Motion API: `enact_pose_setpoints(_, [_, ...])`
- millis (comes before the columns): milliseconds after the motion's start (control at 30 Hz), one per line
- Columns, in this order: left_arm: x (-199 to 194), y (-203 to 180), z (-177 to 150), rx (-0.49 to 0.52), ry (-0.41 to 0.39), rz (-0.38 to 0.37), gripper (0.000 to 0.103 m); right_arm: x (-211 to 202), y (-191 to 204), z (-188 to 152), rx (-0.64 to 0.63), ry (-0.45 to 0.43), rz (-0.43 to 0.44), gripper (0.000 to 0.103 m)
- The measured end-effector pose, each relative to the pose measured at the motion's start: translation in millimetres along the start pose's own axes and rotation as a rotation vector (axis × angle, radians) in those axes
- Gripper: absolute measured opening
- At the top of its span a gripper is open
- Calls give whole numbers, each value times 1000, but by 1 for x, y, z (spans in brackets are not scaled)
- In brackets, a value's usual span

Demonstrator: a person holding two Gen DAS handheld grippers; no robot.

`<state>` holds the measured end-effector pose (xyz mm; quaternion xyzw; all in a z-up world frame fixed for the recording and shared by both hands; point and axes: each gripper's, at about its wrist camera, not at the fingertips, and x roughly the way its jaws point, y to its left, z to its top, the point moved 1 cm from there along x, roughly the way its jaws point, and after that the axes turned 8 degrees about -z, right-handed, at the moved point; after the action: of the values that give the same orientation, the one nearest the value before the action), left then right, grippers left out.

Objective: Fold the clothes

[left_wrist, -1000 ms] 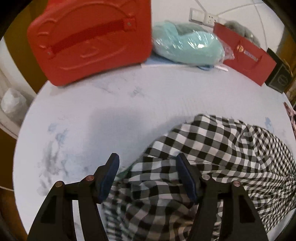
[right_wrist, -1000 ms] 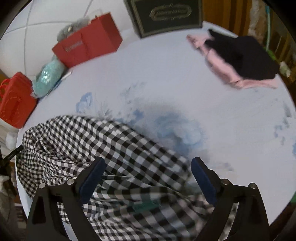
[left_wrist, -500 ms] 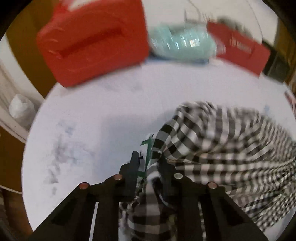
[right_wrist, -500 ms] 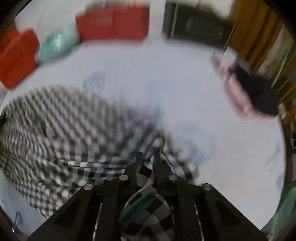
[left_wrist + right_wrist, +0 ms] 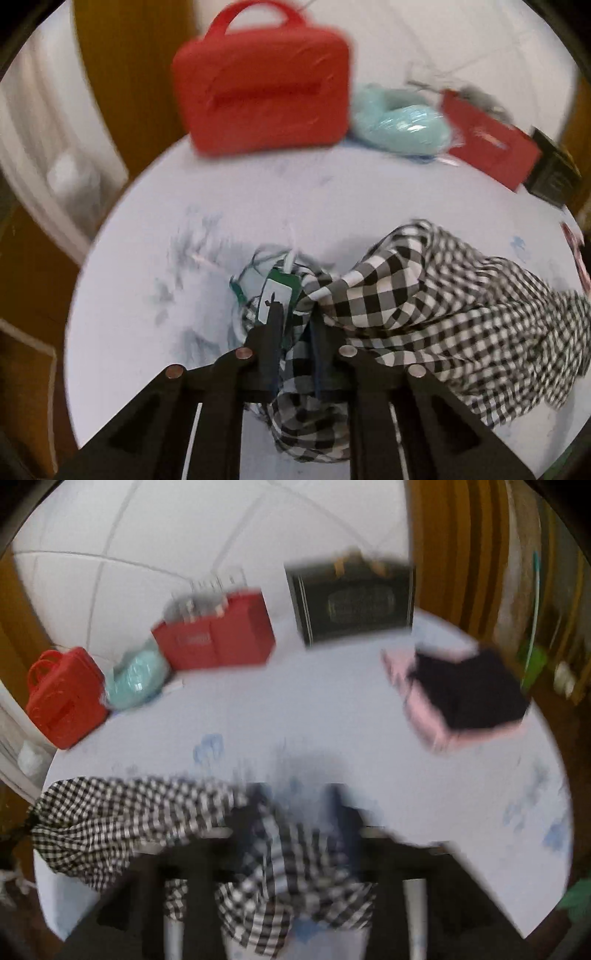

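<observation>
On the white tabletop (image 5: 147, 221) lies the checked garment (image 5: 443, 314), one end bunched in the nearly closed left tongs (image 5: 295, 325). Right tongs (image 5: 299, 812) have just been opening, cloth draped between them. Judged step: lifting to spread; next needs a firmer right grip.

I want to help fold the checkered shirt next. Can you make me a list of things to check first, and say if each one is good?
1. Left gripper pinching the checkered shirt: ok, its jaws are shut on bunched cloth beside the green tag.
2. Right gripper holding the shirt: cannot tell. Its jaws have just been opening, cloth hangs between them, and the picture is blurred.
3. Shirt spread flat: not ok, it is bunched and lifted.
4. Bare table beyond the shirt to lay it on: ok.
5. Pink and black clothes clear of the shirt: ok, they lie apart at the far right.
</observation>
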<state>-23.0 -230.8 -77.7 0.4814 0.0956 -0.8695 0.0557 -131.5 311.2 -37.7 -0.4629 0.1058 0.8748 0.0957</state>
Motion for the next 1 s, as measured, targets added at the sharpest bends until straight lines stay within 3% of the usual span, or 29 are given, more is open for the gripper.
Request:
enact_pose_setpoints(33, [6,6,-1,-22,21,-6,24,7,-4,-7,14,24,5,81])
enact_pose_setpoints(67, [11,11,-2,-40,38,-13,38,13,-8,-14,22,44,6,83])
enact_pose_setpoints(100, [11,12,-3,-40,38,-18,44,17,-12,-20,29,59,4,85])
enact_pose_setpoints(167, [9,13,-3,-36,25,-30,48,22,-18,-29,30,87,10,101])
enact_pose_setpoints(233, [9,11,1,-28,6,-51,53,24,-20,-36,20,112,16,103])
enact_pose_setpoints(533, [64,1,9,-14,83,-57,55,37,-13,-60,-83,211,5,103])
enact_pose_setpoints(600, [71,1,4,-59,83,-57,45,43,-10,-66,-116,216,-21,103])
enact_pose_setpoints(633, [71,-2,3,-57,82,-54,28,46,-9,-68,-130,216,-32,100])
enact_pose_setpoints(667, [72,-6,3,-55,82,-52,19,51,-8,-69,-137,218,-36,81])
enact_pose_setpoints(700, [71,-9,3,-52,81,-47,17,55,-7,-69,-138,217,-39,64])
enact_pose_setpoints(733, [70,-12,4,-43,79,-31,14,58,-6,-69,-137,212,-44,33])
enact_pose_setpoints(767, [68,-13,5,-38,75,-18,12,55,-6,-66,-134,191,-56,17])
enact_pose_setpoints(867, [51,-8,12,-69,46,-23,10,35,-9,-54,-118,93,-104,9])
enact_pose_setpoints(1000, [13,-3,22,-82,-26,-52,8,-46,-42,-30,-28,-126,-199,7])
